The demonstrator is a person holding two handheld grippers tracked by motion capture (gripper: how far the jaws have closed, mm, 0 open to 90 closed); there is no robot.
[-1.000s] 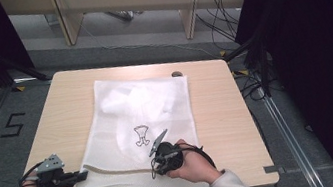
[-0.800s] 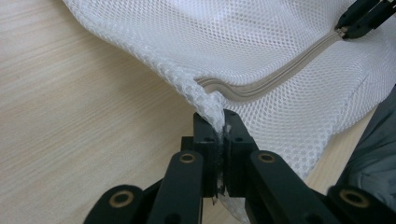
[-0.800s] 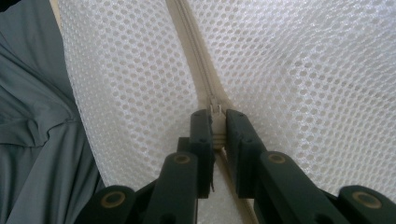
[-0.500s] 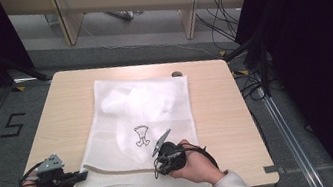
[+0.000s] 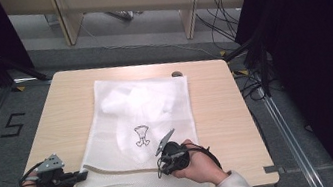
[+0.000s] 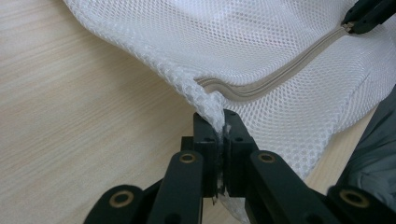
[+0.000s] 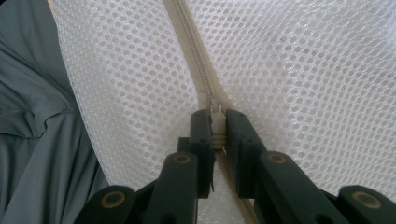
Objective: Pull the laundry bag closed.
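Bag: we see the mesh laundry bag point(image 5: 144, 122) flat on the table point(image 5: 218, 110).
Left gripper point(image 6: 219, 135): clamped on bag corner.
Right gripper point(image 7: 215, 128): pinching the zipper pull point(image 7: 215, 112).
Risk: we expect the pull slipping, or mesh jamming, if the corner slackens.

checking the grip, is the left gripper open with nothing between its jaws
No, in the left gripper view the left gripper is shut on the corner of the white mesh bag, which is pinched between its jaws.
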